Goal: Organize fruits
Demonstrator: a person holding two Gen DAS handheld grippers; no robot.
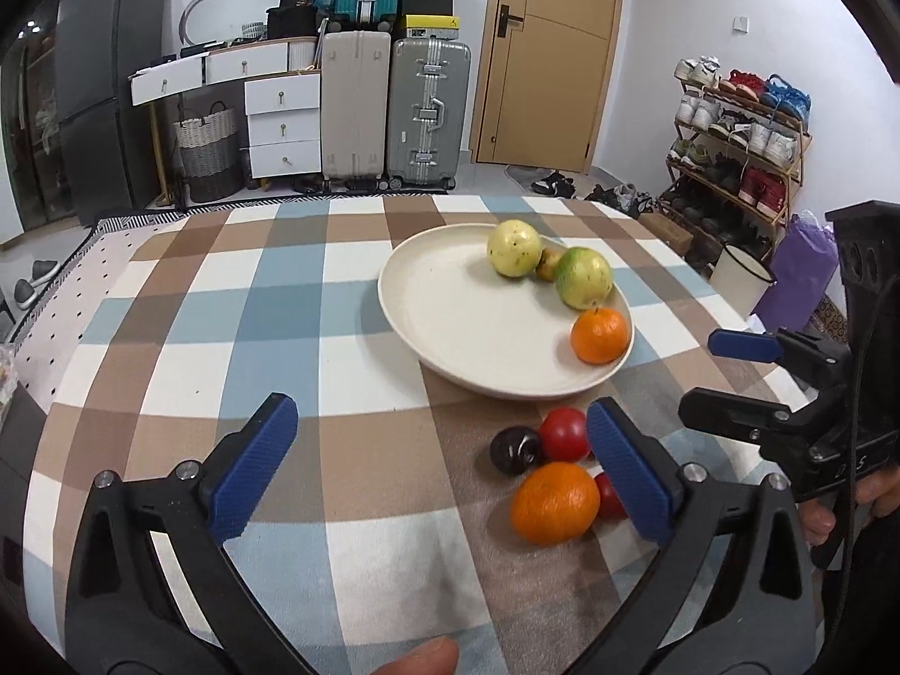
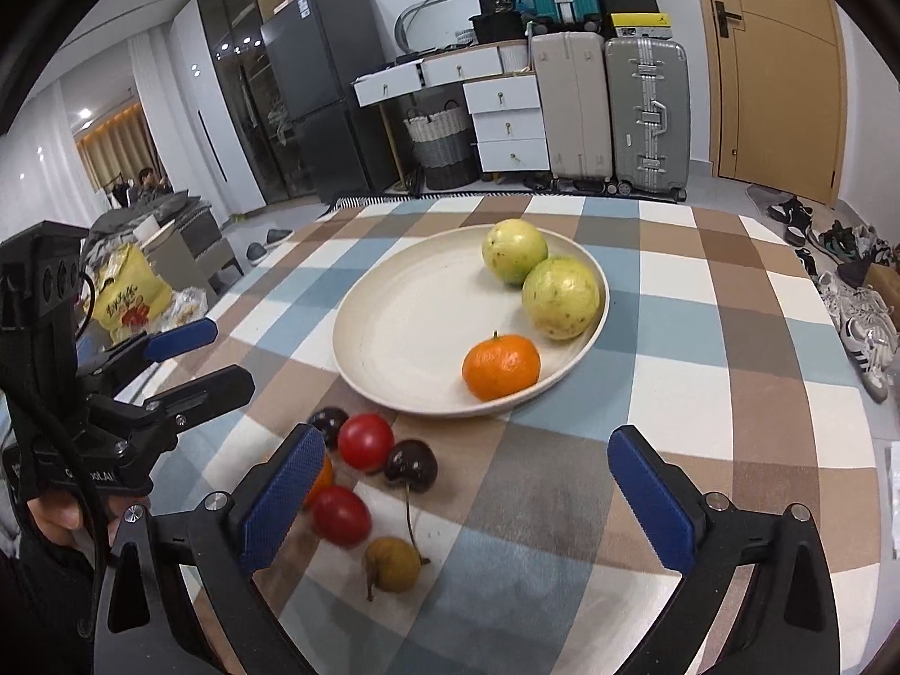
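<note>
— On the desk with the brown, blue and white checked cloth, what did you see?

— A round cream ceramic plate sat near the middle. Inside it were two pale yellow-green round guavas touching each other at the far rim, and a small orange mandarin near the front rim. From the left side a small brownish fruit showed between the guavas.

— And off the plate?

— A loose cluster lay on the cloth just in front of it: two red cherry tomatoes, two dark purple cherries, a bigger orange mandarin, and a small tan, stemmed fruit nearest the person.

— How were the tongs?

— The left tongs were spread wide, holding nothing; the right-hand pad stood just beside the loose orange mandarin. The right tongs were also gaping wide and empty, hovering over the cloth, with the cluster at the left pad.

— Anything behind?

— Grey suitcases and a tan wooden door.
</note>
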